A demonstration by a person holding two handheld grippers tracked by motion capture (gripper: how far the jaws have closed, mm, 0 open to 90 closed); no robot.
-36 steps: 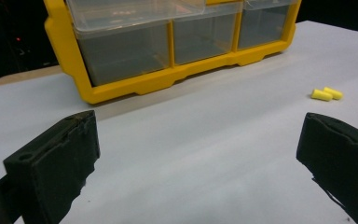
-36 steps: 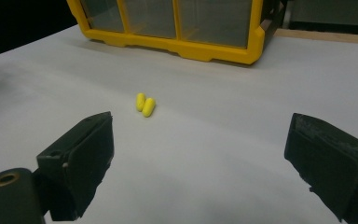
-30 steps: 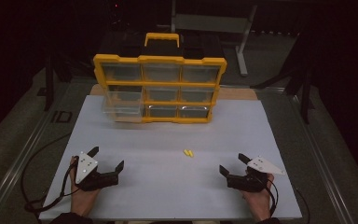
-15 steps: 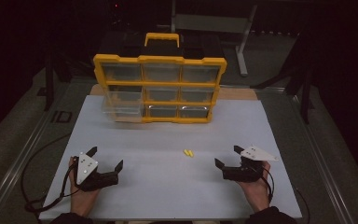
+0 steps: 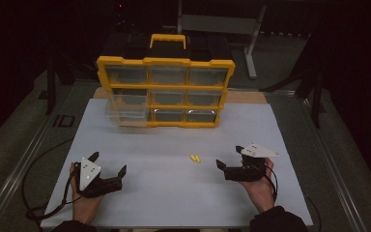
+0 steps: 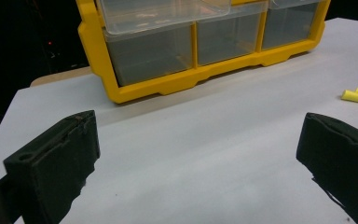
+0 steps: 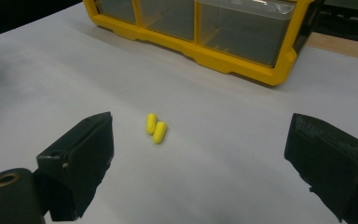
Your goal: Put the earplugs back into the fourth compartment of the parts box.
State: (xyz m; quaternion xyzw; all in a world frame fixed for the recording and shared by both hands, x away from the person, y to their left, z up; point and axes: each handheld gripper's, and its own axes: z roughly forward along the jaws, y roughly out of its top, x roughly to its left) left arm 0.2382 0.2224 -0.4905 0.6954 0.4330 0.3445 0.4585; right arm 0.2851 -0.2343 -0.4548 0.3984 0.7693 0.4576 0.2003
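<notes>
Early stage — nothing picked up. Earplugs (image 5: pixel 194 158) loose on table (image 5: pixel 174 203), touching, well short of organizer (image 5: pixel 165 92) (one drawer (image 5: pixel 126 108) pulled out). Right gripper (image 5: pixel 228 158) spread wide, aimed at them; left gripper (image 5: pixel 108 163) likewise spread, empty. Grasp and stowing outstanding.

Two bright yellow earplugs (image 7: pixel 154 128) lie on a plain white desk (image 5: pixel 174 193). The organiser (image 5: pixel 164 92) has a yellow frame, clear greyish drawers and a black top with a yellow handle. Each claw, left (image 5: pixel 109 164) and right (image 5: pixel 229 156), is matt black with a pale grey plate on top
</notes>
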